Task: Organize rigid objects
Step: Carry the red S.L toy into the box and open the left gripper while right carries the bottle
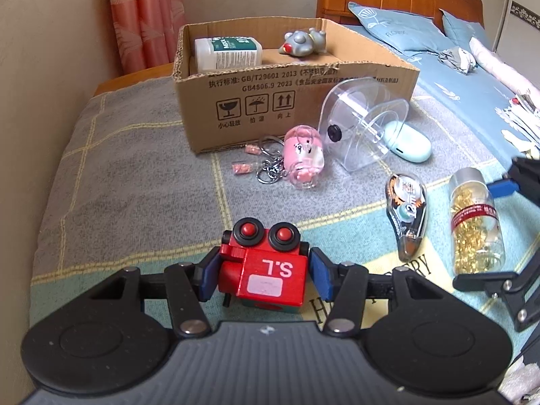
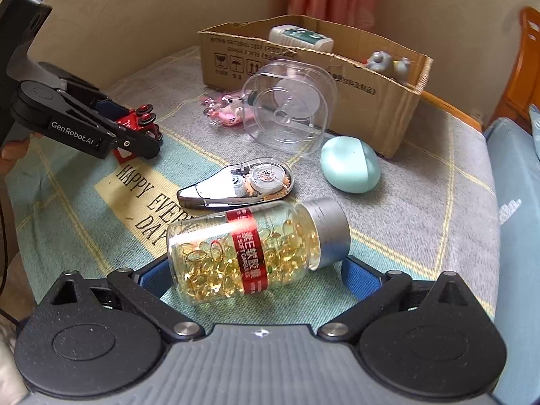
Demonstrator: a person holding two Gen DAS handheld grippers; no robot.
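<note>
A: What did the left gripper [image 1: 264,270] hold?
B: Its jaws clamped the red wooden toy robot [image 1: 266,263] over the bed's blanket [image 1: 135,182].
A: And the right gripper [image 2: 260,275]?
B: Jaws wide around the lying clear capsule bottle [image 2: 249,253], not pressing.

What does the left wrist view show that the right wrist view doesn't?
Only the left wrist view: the left gripper pads pressed on both sides of the red toy, a key ring and bed pillows.

Only the right wrist view: the right gripper open around the lying capsule bottle, which reaches past its fingertips.

Both: the cardboard box, clear plastic case, correction tape and mint case.
</note>
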